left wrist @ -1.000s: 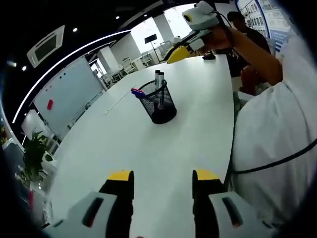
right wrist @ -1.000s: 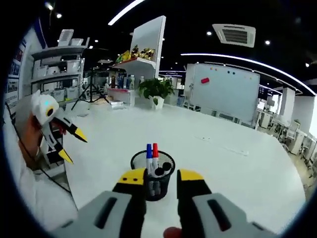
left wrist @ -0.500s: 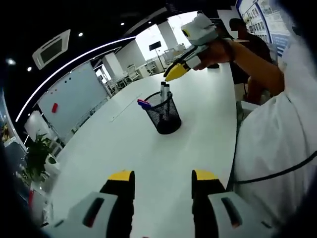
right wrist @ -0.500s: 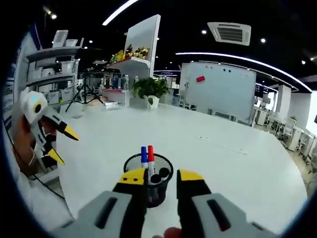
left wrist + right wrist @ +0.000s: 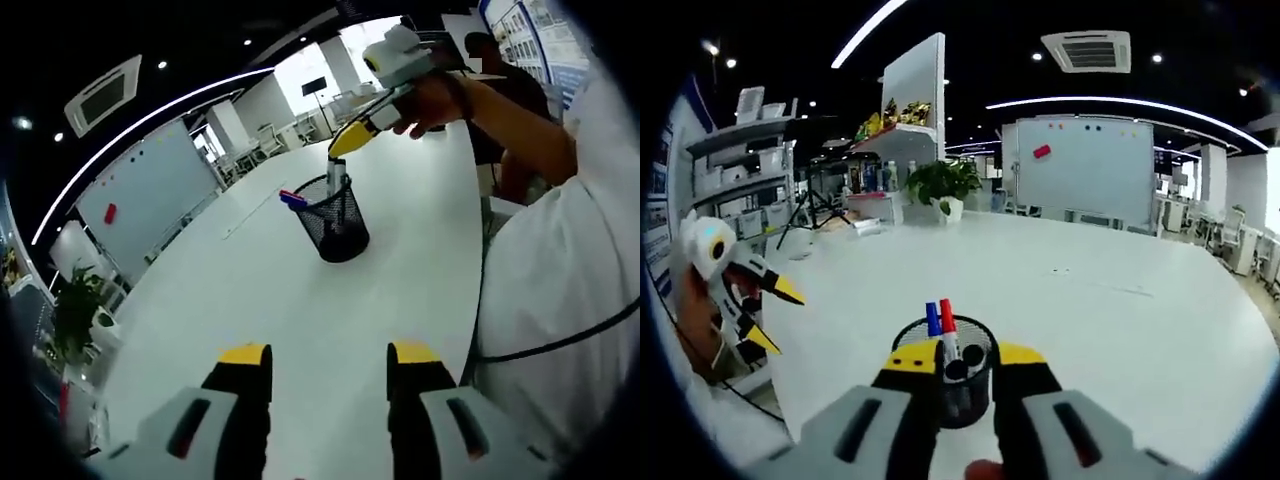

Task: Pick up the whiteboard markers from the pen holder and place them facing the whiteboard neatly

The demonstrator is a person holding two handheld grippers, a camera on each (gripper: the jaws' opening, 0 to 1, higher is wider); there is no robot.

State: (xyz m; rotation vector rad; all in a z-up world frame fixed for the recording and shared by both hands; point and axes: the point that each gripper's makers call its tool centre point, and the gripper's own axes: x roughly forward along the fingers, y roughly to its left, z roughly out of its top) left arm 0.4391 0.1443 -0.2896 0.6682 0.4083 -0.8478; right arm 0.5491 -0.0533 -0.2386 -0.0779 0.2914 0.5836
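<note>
The right gripper (image 5: 966, 358) is the nearer one, its spread fingers straddling the upright markers (image 5: 956, 350) in the holder (image 5: 910, 335) on the bench (image 5: 1120, 320), while the left gripper (image 5: 330, 355), fingers spread and empty, hangs well back.

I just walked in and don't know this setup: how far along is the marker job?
Barely begun. No marker lies on the white table yet; the red marker, blue marker and black-capped ones stand in the mesh pen holder. In hand: the right gripper has its jaws over the holder's rim. The left gripper waits open. Left: lifting every marker out and lining them up facing the whiteboard.
</note>
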